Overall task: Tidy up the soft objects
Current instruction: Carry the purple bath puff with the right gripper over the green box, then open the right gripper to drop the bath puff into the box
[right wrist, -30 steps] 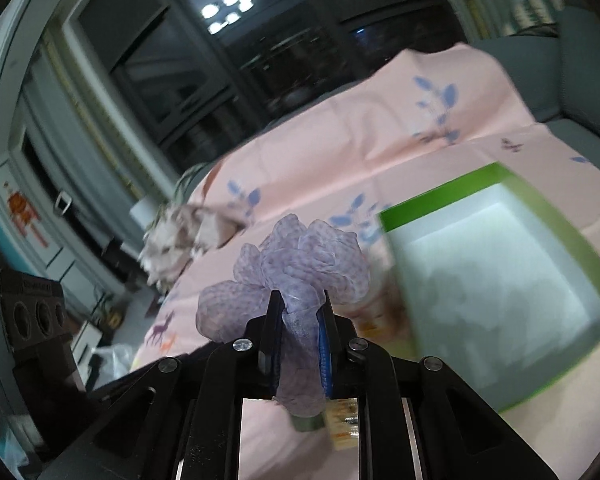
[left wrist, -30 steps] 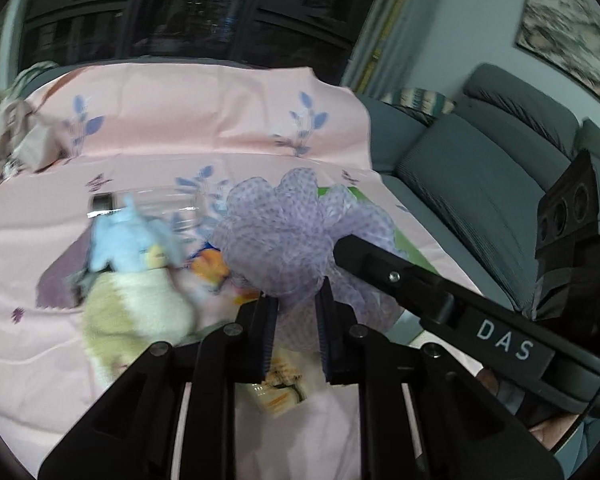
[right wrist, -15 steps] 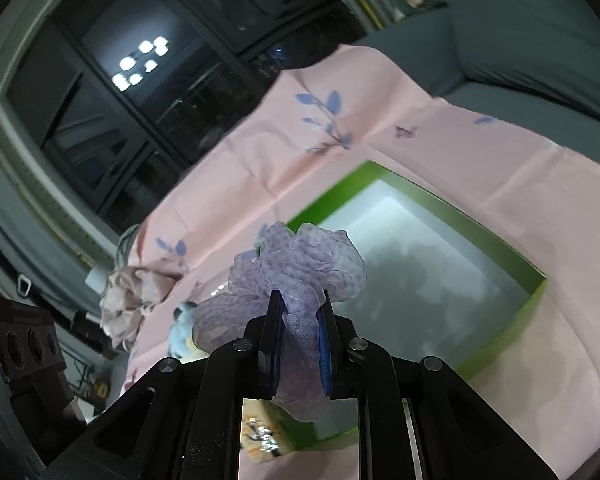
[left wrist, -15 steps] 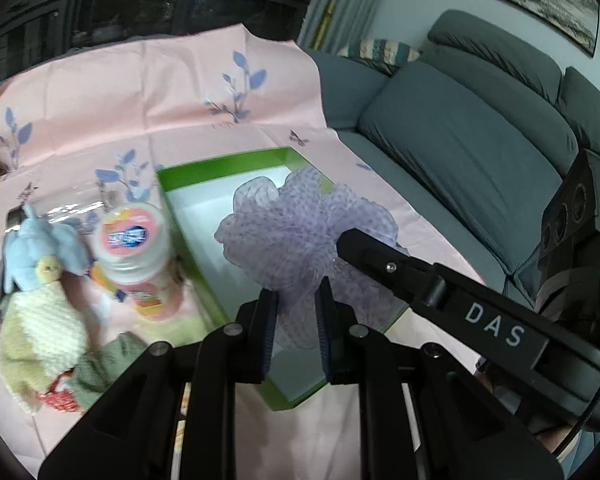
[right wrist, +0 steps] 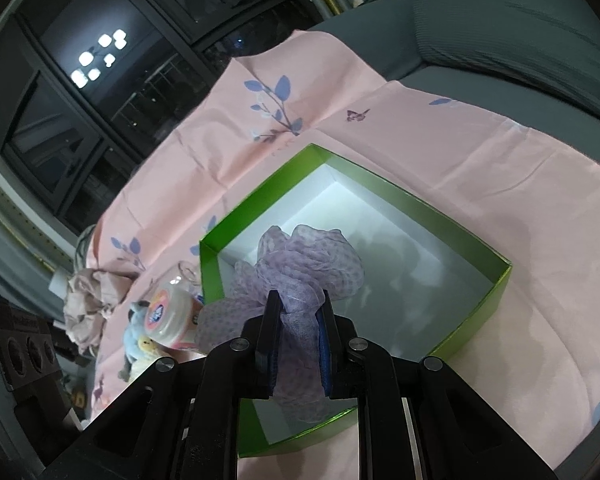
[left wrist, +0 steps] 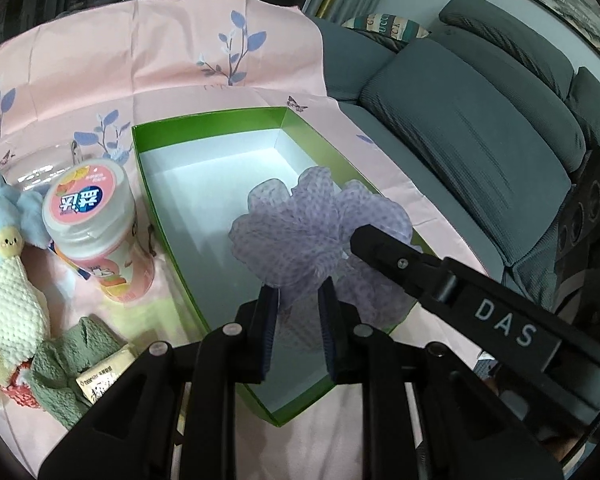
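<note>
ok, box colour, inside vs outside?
Box: bright green walls and rim, white inside. Clearest in the right wrist view.

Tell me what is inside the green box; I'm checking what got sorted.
Only the purple mesh bath pouf is in the green box, over its white floor, gripped by the right claw. The floor under the pouf is hidden.

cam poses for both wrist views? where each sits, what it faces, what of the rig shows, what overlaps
Left wrist: behind the left gripper, angled down into the green box; its jaws are opening around the purple mesh pouf, right gripper intruding.
Right wrist: behind the right gripper, clamped on the pouf over the box.
Shared: pouf, box, pink cloth, jar.
</note>
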Tool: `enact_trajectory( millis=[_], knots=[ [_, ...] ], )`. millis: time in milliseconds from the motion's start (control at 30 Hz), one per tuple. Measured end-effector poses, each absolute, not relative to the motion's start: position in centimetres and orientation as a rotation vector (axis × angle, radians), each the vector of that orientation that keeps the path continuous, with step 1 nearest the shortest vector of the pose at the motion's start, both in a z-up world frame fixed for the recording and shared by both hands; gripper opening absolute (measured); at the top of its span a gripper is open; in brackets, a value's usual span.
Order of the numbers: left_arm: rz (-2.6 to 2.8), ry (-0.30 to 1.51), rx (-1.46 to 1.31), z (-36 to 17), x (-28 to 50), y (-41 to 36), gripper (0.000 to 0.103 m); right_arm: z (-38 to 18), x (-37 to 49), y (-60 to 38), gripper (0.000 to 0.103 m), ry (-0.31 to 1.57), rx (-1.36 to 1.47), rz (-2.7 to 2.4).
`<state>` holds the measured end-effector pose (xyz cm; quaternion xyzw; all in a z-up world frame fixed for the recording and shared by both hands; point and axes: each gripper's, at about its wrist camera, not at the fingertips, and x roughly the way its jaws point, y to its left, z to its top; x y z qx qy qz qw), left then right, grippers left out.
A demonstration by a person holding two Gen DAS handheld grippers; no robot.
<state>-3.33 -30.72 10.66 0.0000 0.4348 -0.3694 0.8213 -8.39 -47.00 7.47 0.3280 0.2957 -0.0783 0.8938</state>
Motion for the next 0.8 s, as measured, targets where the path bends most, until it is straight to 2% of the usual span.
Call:
enact_trajectory(
  millis=[133, 233, 267, 300, 467, 633, 800],
  knots=[
    [-0.785, 0.919, 0.001, 10.8, -3.2, -30.4, 0.04, 7.4, -8.5, -46.9, 0.02, 0.636, 0.661, -0.198],
    [-0.769, 0.918, 0.002, 11.0, -3.2, -30.1, 0.049, 7.6, -8.5, -46.7, 0.048, 0.643, 0.647, -0.224],
    [-0.772, 0.917, -0.004, 11.1, -3.2, -29.9, 0.055, 7.7, -8.7, -46.7, 0.066, 0.64, 0.643, -0.233],
    [-0.772, 0.913, -0.013, 11.3, -3.3, -29.5, 0.061, 7.8, -8.9, -46.6, 0.076, 0.631, 0.64, -0.239],
    [-0.756, 0.858, -0.021, 12.6, -3.9, -27.6, 0.079, 9.0, -9.6, -46.1, 0.089, 0.586, 0.616, -0.229],
    [-0.72, 0.811, -0.039, 14.1, -4.3, -24.5, 0.088, 10.2, -9.6, -44.5, 0.096, 0.568, 0.57, -0.215],
    [-0.654, 0.766, -0.081, 15.4, -4.7, -20.5, 0.101, 11.2, -9.3, -42.5, 0.103, 0.57, 0.518, -0.177]
  ],
)
